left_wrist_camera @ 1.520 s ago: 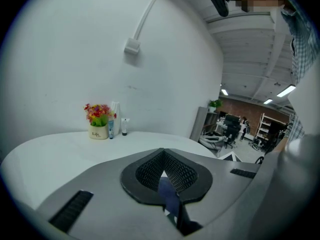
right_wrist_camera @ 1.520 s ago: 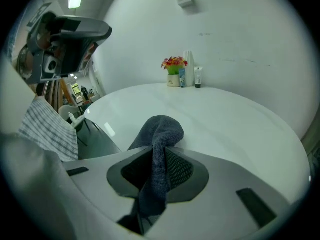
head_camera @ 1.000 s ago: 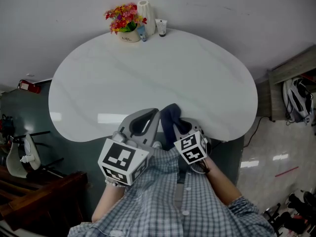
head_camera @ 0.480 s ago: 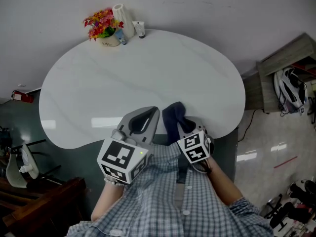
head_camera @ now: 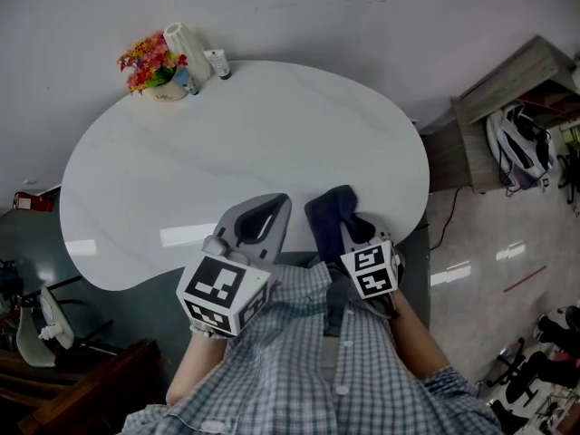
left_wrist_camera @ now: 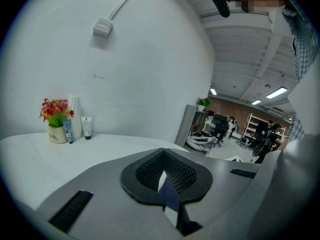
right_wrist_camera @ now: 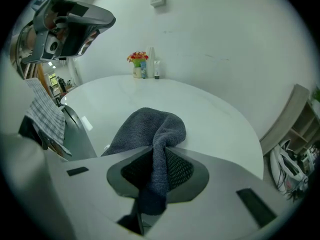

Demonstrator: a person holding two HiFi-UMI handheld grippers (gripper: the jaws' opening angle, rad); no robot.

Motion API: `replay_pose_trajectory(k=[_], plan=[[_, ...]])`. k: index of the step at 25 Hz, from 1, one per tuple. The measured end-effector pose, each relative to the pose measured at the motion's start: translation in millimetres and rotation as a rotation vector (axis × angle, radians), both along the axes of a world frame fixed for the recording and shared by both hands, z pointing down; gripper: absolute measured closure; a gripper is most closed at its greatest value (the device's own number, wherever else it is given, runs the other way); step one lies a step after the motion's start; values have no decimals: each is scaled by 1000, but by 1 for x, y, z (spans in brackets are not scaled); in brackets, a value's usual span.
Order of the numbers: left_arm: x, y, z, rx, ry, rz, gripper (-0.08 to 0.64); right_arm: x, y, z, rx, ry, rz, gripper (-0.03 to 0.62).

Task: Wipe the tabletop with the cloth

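A dark blue-grey cloth (head_camera: 329, 210) lies bunched on the white tabletop (head_camera: 245, 125) near its front edge. My right gripper (head_camera: 351, 231) is shut on one fold of the cloth, and the rest drapes forward onto the table. In the right gripper view the cloth (right_wrist_camera: 149, 129) runs up between the jaws of the right gripper (right_wrist_camera: 157, 168). Just left of the cloth, my left gripper (head_camera: 265, 212) hovers over the table's front edge with nothing in it. The left gripper view shows the left gripper (left_wrist_camera: 164, 173) with its jaws together.
At the table's far left edge stand a small flower pot (head_camera: 149, 67), a white cylinder (head_camera: 186, 42) and a small tube (head_camera: 217, 62), against the wall. A shelf unit (head_camera: 497, 98) with a helmet (head_camera: 517, 143) stands to the right. Dark furniture (head_camera: 72, 392) sits at lower left.
The head view has swung, so the table and flowers sit further left. The right gripper and cloth have shifted slightly right along the front edge. The left gripper has barely moved.
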State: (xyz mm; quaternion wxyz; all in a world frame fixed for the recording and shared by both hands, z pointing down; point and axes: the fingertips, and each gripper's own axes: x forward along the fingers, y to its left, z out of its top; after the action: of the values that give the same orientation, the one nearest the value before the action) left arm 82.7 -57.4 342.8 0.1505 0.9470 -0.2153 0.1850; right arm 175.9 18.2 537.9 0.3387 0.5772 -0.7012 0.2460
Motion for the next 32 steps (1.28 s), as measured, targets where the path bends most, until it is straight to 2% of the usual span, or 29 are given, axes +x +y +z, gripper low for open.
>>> replay_pose_trajectory(k=[8,18,26,32], plan=[[28,0,1,-1,6,16,554,67,19,-1,-4,31,119,526],[45,-2,4,2,4,1,554,158,30,1,-20,142,228,526],[47,-3,5,3,-5,-31,554,216,22,0,-25,199,291,526],[39,-6,5,10,-14,-57,554,241,11,-1,-30,221,326,526]])
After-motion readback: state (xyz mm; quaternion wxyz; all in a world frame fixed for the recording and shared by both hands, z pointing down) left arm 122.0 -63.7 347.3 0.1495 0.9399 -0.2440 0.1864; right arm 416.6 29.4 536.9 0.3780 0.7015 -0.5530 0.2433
